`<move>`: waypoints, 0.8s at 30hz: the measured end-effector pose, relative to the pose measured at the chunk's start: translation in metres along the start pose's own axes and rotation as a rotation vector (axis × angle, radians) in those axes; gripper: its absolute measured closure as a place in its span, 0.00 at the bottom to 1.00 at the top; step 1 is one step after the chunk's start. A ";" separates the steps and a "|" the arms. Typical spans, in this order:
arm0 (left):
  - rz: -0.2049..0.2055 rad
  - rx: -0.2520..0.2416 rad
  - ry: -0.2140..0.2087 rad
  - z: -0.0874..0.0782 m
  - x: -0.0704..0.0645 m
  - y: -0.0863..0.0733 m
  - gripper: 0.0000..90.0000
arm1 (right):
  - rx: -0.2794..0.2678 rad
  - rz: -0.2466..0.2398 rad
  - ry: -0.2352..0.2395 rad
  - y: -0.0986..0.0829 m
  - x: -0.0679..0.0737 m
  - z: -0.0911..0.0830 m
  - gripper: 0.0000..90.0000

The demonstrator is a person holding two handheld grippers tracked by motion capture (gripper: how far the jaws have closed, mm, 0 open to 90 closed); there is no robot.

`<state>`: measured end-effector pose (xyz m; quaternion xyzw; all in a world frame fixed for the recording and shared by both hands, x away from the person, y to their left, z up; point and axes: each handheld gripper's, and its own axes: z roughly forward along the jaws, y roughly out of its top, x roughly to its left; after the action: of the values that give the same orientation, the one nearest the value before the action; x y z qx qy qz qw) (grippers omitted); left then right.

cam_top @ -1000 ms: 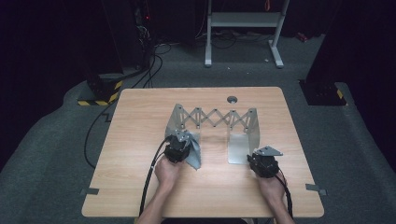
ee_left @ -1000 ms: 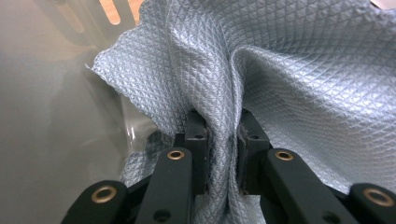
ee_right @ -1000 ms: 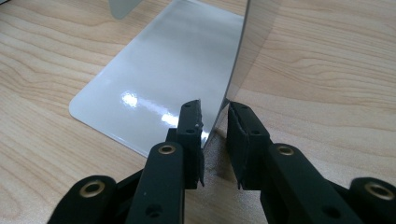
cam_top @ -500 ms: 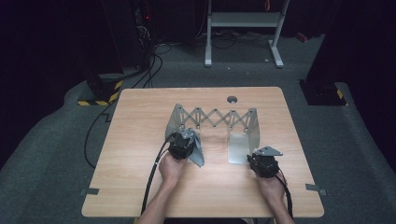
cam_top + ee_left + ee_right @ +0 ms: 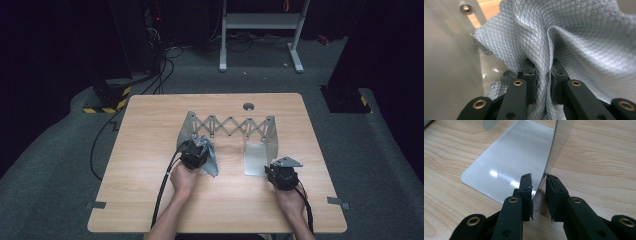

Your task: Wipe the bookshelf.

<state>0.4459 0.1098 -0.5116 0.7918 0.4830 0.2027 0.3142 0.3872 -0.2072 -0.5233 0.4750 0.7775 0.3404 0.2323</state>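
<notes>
Left tongs (image 5: 543,75) clamped on grey cloth (image 5: 579,42) at rack's (image 5: 227,125) left plate. Right tongs (image 5: 539,195) apart, straddling right plate's (image 5: 554,150) edge. Wooden tabletop (image 5: 150,150); dark room, grey floor (image 5: 60,150).

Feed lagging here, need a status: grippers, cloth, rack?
Left gripper shut on cloth, at rack's left plate. Right gripper open, jaws astride right plate's upright edge. Table free of obstructions.

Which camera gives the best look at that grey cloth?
The left gripper view: the cloth is close up, its diamond weave clear, a fold pinched between the left gripper jaws. In the high view it is a small grey patch beside that gripper, against the metal rack.
</notes>
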 end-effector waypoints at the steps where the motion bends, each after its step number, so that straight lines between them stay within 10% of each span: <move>1: -0.009 -0.002 0.000 0.001 0.000 0.001 0.86 | 0.000 0.000 0.000 0.000 0.000 0.000 0.84; 24: -0.004 0.023 0.024 0.005 0.000 0.009 0.86 | 0.000 0.002 0.002 0.000 0.000 0.000 0.84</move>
<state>0.4549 0.1054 -0.5093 0.7919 0.4905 0.2064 0.2996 0.3872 -0.2074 -0.5233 0.4756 0.7773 0.3409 0.2313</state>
